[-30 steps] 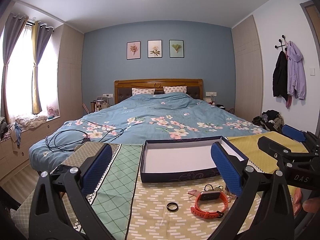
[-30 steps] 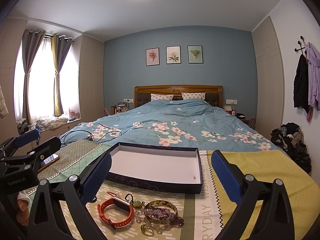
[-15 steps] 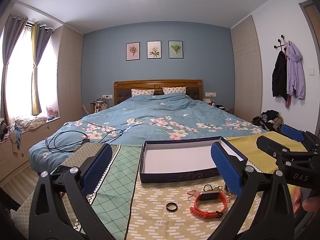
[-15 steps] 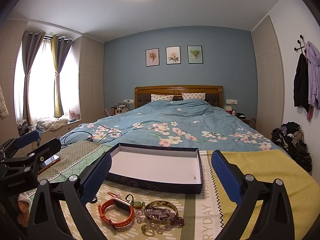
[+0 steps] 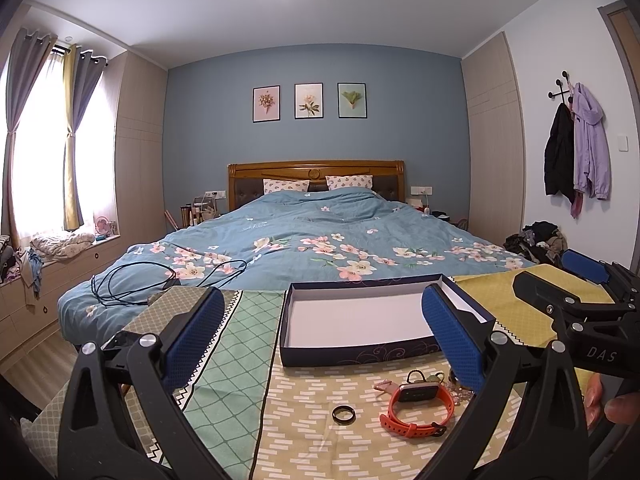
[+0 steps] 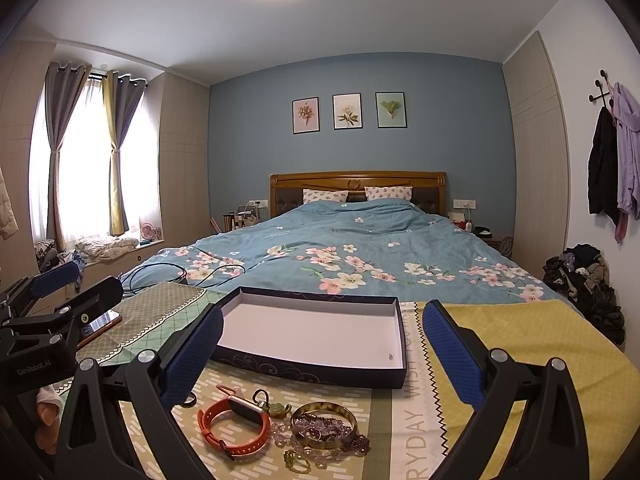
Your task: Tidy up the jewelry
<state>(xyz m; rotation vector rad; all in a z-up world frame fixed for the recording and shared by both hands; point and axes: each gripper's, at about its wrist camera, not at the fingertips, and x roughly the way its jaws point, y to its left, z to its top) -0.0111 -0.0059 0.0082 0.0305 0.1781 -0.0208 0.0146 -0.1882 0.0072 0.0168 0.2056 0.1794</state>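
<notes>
A dark blue box (image 5: 360, 320) with a white inside lies open on the patterned cloth; it also shows in the right wrist view (image 6: 316, 332). In front of it lie a black ring (image 5: 343, 415), an orange watch (image 5: 418, 404) (image 6: 236, 426), a gold bangle (image 6: 323, 424) with purple beads (image 6: 320, 428) in it, and a small green pendant (image 6: 280, 409). My left gripper (image 5: 320, 344) is open and empty above the ring. My right gripper (image 6: 320, 356) is open and empty above the jewelry pile.
A phone (image 6: 100, 322) lies at the left of the cloth. A black cable (image 5: 160, 276) is coiled on the blue floral bed (image 5: 320, 240) behind the box. Clothes (image 6: 584, 280) are piled on the floor at right.
Both grippers have stayed open and nearly still. The left wrist view has drifted very slightly; nothing on the cloth has moved.
</notes>
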